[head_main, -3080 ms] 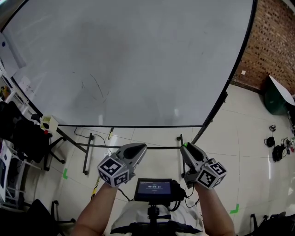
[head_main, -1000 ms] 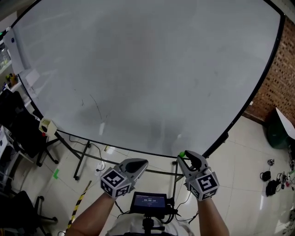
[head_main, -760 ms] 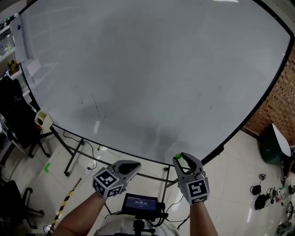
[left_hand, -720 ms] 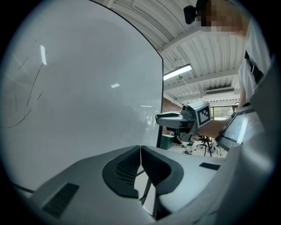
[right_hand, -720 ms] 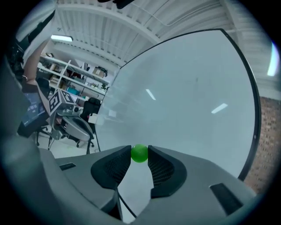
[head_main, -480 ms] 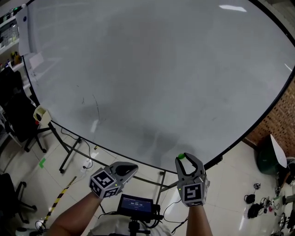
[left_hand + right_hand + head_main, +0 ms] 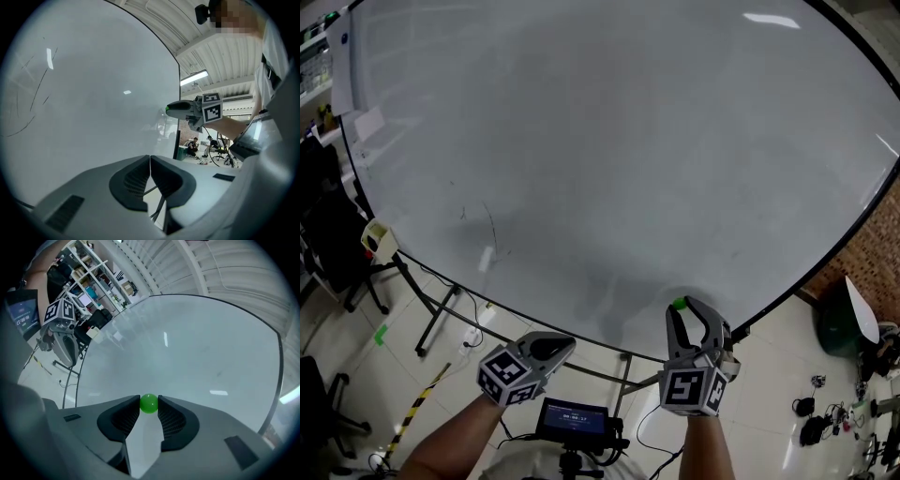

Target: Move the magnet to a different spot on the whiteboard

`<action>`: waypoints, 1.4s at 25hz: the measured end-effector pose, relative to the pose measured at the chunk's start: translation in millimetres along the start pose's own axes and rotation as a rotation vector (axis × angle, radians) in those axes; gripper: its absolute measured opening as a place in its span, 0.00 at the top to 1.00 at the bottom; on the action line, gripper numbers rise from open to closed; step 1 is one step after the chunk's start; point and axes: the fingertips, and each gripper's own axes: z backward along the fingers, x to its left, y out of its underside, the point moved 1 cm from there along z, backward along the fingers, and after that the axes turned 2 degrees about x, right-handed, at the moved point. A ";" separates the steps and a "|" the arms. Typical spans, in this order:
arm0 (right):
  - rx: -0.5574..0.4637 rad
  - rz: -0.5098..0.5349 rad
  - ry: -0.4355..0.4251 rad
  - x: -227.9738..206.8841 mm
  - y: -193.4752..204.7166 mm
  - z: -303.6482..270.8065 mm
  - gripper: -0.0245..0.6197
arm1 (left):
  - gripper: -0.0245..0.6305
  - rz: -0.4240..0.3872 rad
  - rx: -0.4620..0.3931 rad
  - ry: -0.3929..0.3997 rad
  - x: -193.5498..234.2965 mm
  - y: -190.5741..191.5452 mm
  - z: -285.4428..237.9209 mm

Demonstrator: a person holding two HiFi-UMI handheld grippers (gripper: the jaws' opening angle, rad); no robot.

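Low on the right of the head view, the right claw (image 7: 685,308) pinches a small green magnet (image 7: 149,403) at its very tips, near the whiteboard's (image 7: 609,141) bottom edge. The left claw (image 7: 150,158) is clenched and empty. So shallow a pinch could let the round magnet pop free and drop.

We look higher now: whiteboard (image 7: 600,141) fills almost whole head view, brick wall (image 7: 877,258) squeezed to right edge, less floor showing. Our right claw (image 7: 681,307) has gone up and rolled: before it lay on its side, now both its arms show side by side. Magnet (image 7: 679,304) was below board's bottom edge, now sits in front of board. Our left claw (image 7: 565,343) slid bit left and lower in view.
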 end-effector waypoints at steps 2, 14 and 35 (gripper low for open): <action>0.018 0.019 0.040 -10.3 0.3 -0.6 0.74 | 0.91 0.003 0.001 0.001 0.1 -1.0 -0.3; 0.080 0.053 0.195 -49.5 2.7 0.1 0.74 | 0.91 -0.005 -0.001 -0.004 3.7 -4.2 6.1; 0.113 0.148 0.252 -46.5 5.6 -5.3 0.74 | 0.91 -0.021 0.013 -0.028 -0.4 -0.4 21.0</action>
